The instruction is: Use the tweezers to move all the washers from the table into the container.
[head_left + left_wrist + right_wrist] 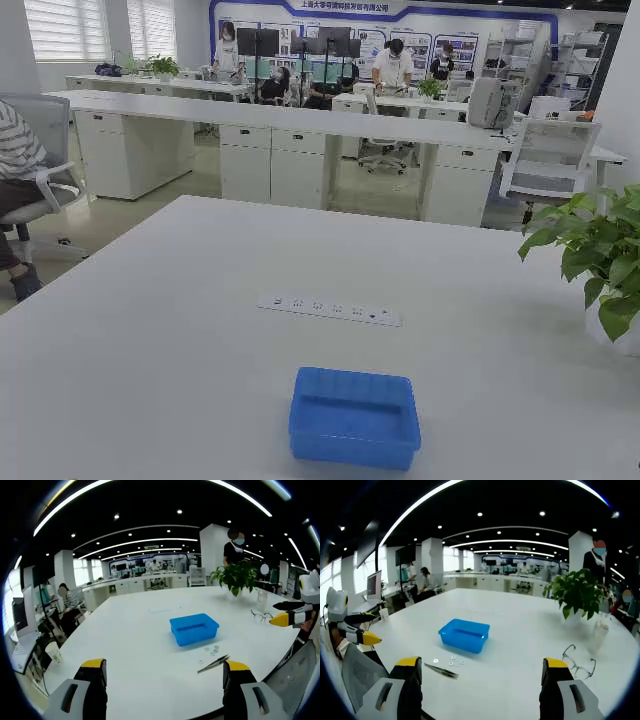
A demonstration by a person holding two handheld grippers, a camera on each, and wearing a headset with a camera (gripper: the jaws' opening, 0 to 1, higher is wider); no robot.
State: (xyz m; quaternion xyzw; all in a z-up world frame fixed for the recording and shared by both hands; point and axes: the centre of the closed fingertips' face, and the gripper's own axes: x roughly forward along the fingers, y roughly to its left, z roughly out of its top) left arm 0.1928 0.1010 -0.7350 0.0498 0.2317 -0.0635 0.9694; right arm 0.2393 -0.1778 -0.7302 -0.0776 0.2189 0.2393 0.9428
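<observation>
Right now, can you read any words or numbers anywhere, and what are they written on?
Nothing here reads clearly enough to quote.
On the blue wall banner: a row of Chinese characters, too small and blurred to read.
On the wall posters: print too small to read.
On the power strip: tiny marks, unreadable.
On the blue container: no label visible.

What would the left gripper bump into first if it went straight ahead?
Probably the bare white table, passing close beside the blue container; depth is hard to judge.
</observation>
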